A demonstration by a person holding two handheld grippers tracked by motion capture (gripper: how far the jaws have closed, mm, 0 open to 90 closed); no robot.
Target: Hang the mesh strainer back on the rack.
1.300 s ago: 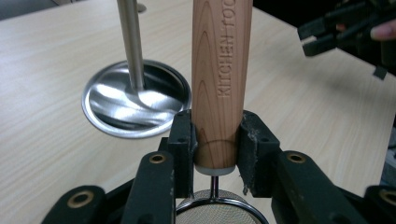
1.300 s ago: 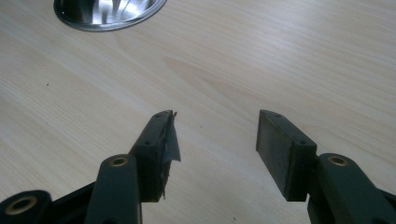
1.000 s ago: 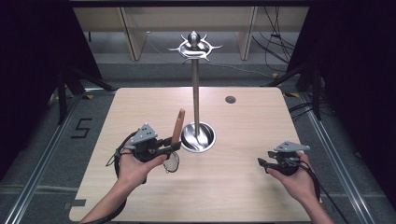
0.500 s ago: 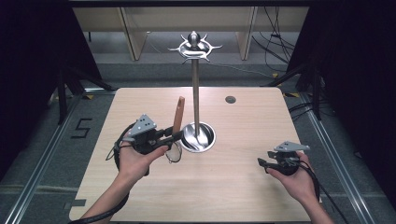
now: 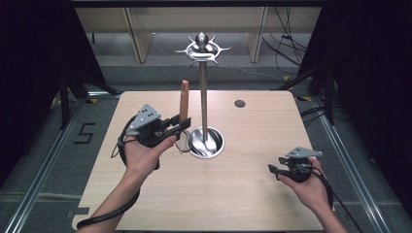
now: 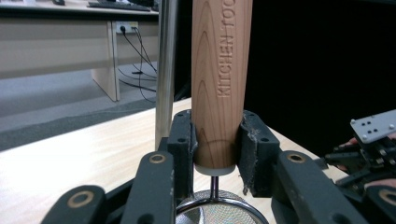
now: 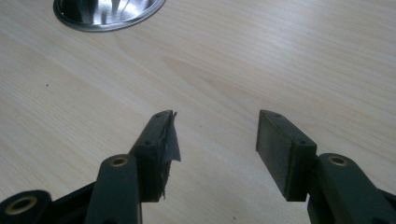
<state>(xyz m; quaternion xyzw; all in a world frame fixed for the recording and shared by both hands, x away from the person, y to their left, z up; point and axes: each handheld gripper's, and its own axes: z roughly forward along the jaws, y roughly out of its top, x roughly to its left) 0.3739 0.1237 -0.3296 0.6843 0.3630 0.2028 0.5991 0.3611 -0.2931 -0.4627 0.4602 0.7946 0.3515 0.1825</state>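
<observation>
Left gripper clamped on the strainer's wooden handle, handle standing upright beside the stand's pole.

Both pads squeeze the handle's lower end, the mesh strainer bowl hanging just below the jaws. The long axis runs straight up, parallel to the pole, with the hooked crown above and just to the right. Right gripper, jaws apart and empty, hovers over the table well away, so the left hand is nearer.

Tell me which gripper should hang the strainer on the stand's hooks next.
Left. The left gripper is clamped on the strainer's wooden handle, held upright beside the stand's pole. The right gripper is open and empty, low over the table, farther from the stand.
</observation>
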